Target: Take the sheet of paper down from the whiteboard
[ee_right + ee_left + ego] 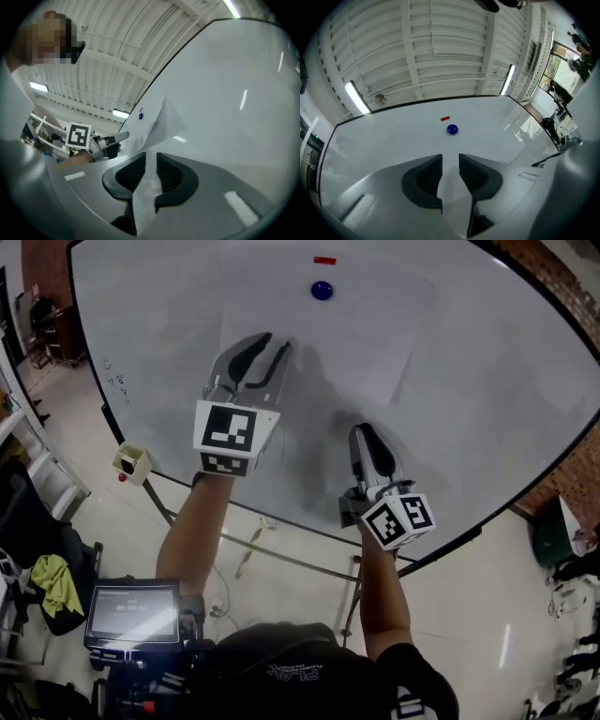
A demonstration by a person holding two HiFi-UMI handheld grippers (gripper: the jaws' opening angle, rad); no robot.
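Observation:
A white sheet of paper (366, 334) hangs on the whiteboard (497, 381) under a round blue magnet (322, 290), with a small red strip (324, 260) above it. My left gripper (267, 341) is raised at the sheet's lower left. Its jaws stand apart, and the paper's edge (451, 187) lies between them without being pinched. My right gripper (364, 432) is lower and further right. In the right gripper view (150, 159) its jaws are narrowly apart, with a lifted corner of the paper (157, 124) running between them. The blue magnet (452, 129) lies straight ahead of the left jaws.
The whiteboard stands on a metal frame with a tray rail (281, 521) along its bottom edge. A small cream box (131, 462) sits at the lower left corner. On the floor are a device with a lit screen (133, 613), a yellow-green cloth (56, 582) and a green bag (548, 540).

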